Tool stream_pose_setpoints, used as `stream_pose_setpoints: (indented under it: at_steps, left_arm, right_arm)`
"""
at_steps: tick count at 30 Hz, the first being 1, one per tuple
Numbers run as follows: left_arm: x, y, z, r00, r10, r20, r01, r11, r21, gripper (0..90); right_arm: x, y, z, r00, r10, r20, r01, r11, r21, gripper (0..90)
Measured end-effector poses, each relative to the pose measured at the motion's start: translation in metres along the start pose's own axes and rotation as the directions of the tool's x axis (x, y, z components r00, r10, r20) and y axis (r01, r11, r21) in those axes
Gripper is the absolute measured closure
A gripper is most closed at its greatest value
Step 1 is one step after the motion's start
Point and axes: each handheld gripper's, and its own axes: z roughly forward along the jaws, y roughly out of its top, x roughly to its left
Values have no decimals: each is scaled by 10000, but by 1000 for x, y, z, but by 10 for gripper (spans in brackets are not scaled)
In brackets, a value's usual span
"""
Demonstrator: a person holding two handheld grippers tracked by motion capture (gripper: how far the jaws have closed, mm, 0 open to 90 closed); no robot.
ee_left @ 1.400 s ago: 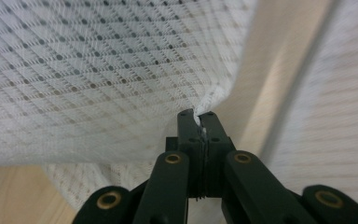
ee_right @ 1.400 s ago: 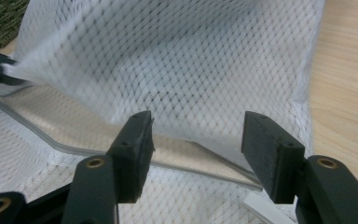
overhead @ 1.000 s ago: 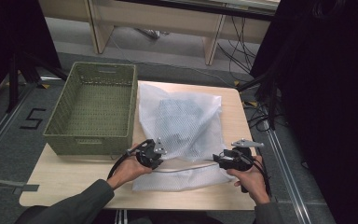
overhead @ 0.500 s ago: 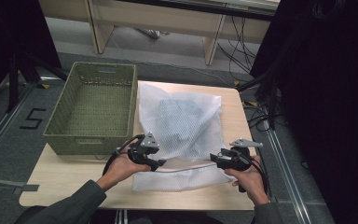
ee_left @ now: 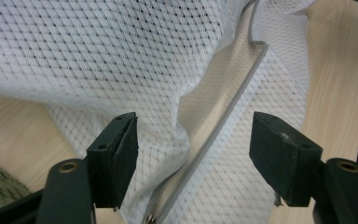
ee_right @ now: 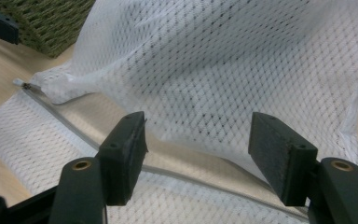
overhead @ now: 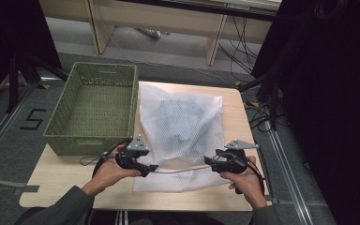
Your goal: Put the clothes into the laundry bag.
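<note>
The tabletop [overhead: 65, 180] is light wood and carries everything here; on it, beyond the left gripper [overhead: 143, 165] and a little to its outer side, stands a green woven basket [overhead: 93, 110] that looks empty. The white mesh laundry bag [overhead: 180, 124] lies flat in front of both grippers and between them, with a dark folded garment [overhead: 180, 117] showing through the net in its far half. The bag's near edge is open: the grey zipper band [ee_left: 228, 112] runs from one gripper to the other, and its small metal slider [ee_right: 26, 86] sits at the end close to the left gripper. The left gripper has just been opening its jaws; they now stand wide, with the mesh and the zipper band lying between the pads, but the pads do not press on it, so it holds nothing. The right gripper [overhead: 218, 161] has also just been opening, its jaws are wide over the upper layer of mesh, and it grips nothing either. I judge that the bag is light, very soft and without any stiffness, so it will fold and sag when lifted, and the thin net can slip or catch on a pad. The best place to hold seems the zipper band or the hem beside it, because there the cloth is thicker and firmer.
</note>
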Motion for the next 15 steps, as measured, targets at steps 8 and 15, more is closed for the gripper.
stream_pose_setpoints:
  at_steps: [8,15]
  left_arm:
    - [-3,-5,-4,9999,114,-31,-114,9999,116,279]
    - [-7,-11,-7,10000,-12,-97,13,9999,115,246]
  right_arm:
    - [6,-2,-4,9992,-361,-161,365,9990,242,356]
    - [15,-7,-9,9981,-404,-475,415,9989,219,344]
